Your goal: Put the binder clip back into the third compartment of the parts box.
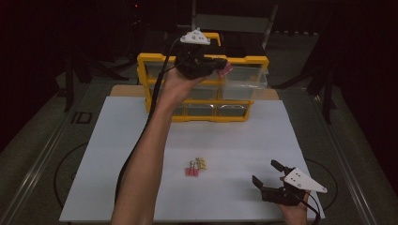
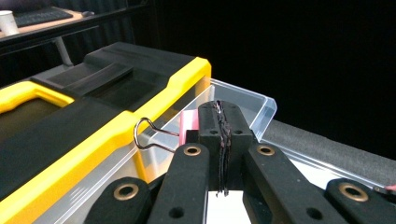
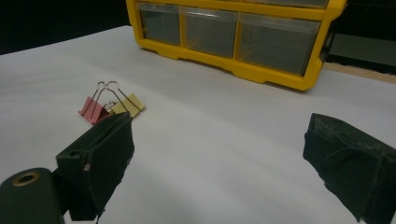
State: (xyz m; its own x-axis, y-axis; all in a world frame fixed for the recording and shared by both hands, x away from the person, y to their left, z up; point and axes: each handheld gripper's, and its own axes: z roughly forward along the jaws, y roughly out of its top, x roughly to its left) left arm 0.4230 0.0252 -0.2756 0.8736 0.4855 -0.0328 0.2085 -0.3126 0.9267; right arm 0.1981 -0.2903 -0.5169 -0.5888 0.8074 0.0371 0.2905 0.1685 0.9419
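My left tongs (image 2: 219,116) are clamped tight on a pink binder clip (image 2: 189,120), held over the pulled-out clear drawer (image 2: 261,105) at the top right of the yellow organizer (image 1: 244,60). I judge it best to bring the clip squarely over the drawer's hollow before letting go. My right tongs (image 3: 219,154) rest wide apart and empty near the spare clips (image 3: 109,108) on the white sheet (image 1: 234,136). My own jaws hide most of the pink clip, and the drawer's inside is hard to read.
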